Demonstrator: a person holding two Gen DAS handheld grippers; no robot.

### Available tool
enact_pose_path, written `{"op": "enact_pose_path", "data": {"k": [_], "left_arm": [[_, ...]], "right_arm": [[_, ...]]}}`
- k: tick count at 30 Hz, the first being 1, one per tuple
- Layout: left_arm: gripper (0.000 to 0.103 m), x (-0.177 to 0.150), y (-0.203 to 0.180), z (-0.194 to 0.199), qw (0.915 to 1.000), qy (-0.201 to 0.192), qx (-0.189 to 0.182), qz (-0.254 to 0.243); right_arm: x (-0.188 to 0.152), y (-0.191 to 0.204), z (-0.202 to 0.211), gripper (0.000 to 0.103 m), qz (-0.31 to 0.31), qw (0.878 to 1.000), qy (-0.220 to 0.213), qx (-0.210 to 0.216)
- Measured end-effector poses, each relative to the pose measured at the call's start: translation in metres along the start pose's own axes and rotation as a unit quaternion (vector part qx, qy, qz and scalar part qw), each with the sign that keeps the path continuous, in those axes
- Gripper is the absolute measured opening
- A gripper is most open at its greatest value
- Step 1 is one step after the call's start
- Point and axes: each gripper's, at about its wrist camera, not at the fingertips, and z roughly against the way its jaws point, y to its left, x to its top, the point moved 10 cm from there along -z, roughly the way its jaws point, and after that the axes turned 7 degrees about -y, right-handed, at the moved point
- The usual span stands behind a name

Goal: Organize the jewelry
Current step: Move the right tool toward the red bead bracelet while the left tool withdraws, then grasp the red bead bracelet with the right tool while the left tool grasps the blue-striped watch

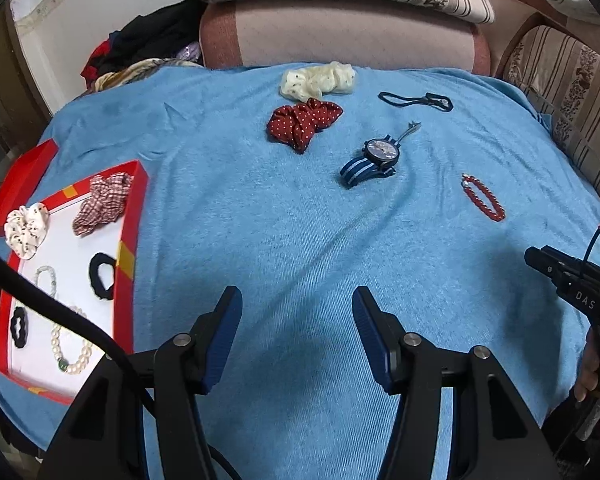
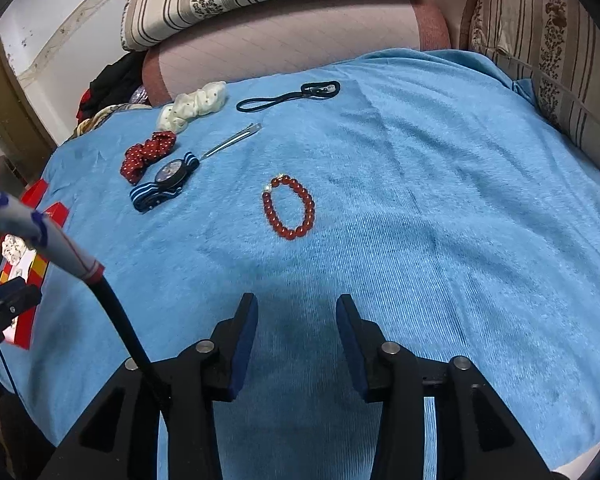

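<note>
Red cardboard box (image 1: pixel 125 236) lined in white sits far left of the left gripper (image 1: pixel 297 300), holding scrunchies and a pearl necklace (image 1: pixel 73 354). Both grippers hover spread, empty, over the blue terry towel (image 1: pixel 260 220). Ahead lie a red polka-dot scrunchie (image 1: pixel 302 122) and a blue striped-strap wristwatch (image 1: pixel 374 160); straight ahead of the right gripper (image 2: pixel 297 307) lies a red beaded bracelet (image 2: pixel 289 207).
</note>
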Motion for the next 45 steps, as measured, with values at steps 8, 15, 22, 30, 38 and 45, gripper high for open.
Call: {"op": "enact_pose_path", "data": {"k": [8, 15, 22, 30, 38, 45], "left_arm": [[0.056, 0.017, -0.007, -0.036, 0.9999, 0.012, -0.009, 0.001], [0.056, 0.05, -0.03, -0.066, 0.9989, 0.011, -0.042, -0.021], [0.056, 0.077, -0.054, -0.1, 0.9968, 0.012, -0.057, -0.054], [0.056, 0.078, -0.076, -0.136, 0.9941, 0.036, -0.08, -0.065], [0.056, 0.078, -0.081, -0.15, 0.9938, 0.039, -0.083, -0.063], [0.023, 0.074, -0.078, -0.141, 0.9925, 0.048, -0.101, -0.049]], "right_arm": [[0.022, -0.002, -0.022, 0.047, 0.014, 1.0, -0.006, -0.012], [0.043, -0.01, -0.043, 0.051, 0.019, 1.0, -0.011, -0.019], [0.05, -0.01, -0.063, 0.055, 0.017, 1.0, -0.001, -0.009], [0.051, -0.008, -0.076, 0.055, 0.029, 1.0, 0.002, -0.007], [0.054, 0.0, -0.087, 0.053, 0.071, 0.997, -0.004, -0.026], [0.057, 0.013, -0.086, 0.008, 0.089, 0.996, -0.008, -0.006]]}}
